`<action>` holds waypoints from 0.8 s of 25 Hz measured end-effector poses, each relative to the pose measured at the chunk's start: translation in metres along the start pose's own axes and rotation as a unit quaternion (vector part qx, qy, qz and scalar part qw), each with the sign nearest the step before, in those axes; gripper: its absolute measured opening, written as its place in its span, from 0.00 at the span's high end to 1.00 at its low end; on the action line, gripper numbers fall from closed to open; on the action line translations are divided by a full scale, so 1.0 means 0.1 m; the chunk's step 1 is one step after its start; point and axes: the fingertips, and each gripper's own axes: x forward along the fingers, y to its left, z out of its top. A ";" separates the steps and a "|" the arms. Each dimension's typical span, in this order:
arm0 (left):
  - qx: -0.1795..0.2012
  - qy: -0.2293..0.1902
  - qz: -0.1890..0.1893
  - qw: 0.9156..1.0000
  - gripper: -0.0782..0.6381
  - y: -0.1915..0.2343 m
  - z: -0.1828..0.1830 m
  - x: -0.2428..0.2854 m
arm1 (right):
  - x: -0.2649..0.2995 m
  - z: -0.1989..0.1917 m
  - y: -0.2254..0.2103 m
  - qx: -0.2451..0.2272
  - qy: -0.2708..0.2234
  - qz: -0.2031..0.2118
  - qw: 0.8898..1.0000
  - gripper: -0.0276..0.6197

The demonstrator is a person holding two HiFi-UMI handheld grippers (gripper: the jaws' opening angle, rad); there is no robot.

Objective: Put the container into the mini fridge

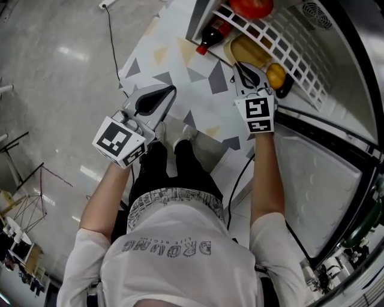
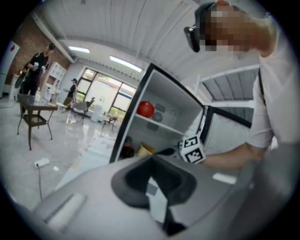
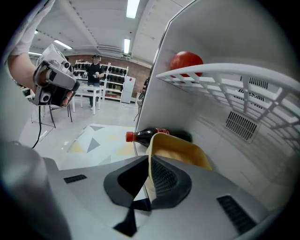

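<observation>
The yellow container [image 1: 249, 51] is in the open mini fridge [image 1: 336, 66], in the lower space under the white wire shelf [image 1: 282, 42]. My right gripper [image 1: 246, 75] is shut on its near rim. In the right gripper view the container [image 3: 185, 150] tilts up from the jaws of my right gripper [image 3: 149, 183], beside a lying cola bottle [image 3: 154, 136]. My left gripper [image 1: 161, 97] is shut and empty, held over the patterned mat, left of the fridge. In the left gripper view the left gripper [image 2: 157, 187] points toward the fridge [image 2: 161, 117] and the container [image 2: 145, 150].
A red round fruit [image 1: 252, 7] lies on the wire shelf, and a small orange fruit [image 1: 275, 75] sits by the right gripper. The fridge door [image 1: 318, 180] stands open at the right. A cable [image 1: 111, 36] runs across the floor; people and chairs [image 2: 33, 117] are far off.
</observation>
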 end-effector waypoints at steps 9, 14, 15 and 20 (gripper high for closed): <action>-0.006 -0.002 0.013 1.000 0.88 0.07 -0.08 0.02 | 0.19 -0.07 -0.08 -0.028 0.020 -0.001 0.999 0.93; -0.007 -0.002 0.015 1.000 0.88 0.09 -0.08 0.05 | 0.27 -0.12 -0.12 -0.035 0.030 -0.005 0.999 0.93; -0.007 -0.002 0.015 1.000 0.88 0.09 -0.07 0.05 | 0.28 -0.13 -0.13 -0.036 0.033 -0.006 0.999 0.93; -0.009 -0.006 0.014 1.000 0.88 0.10 -0.06 0.07 | 0.32 -0.18 -0.16 -0.038 0.048 -0.010 0.998 0.93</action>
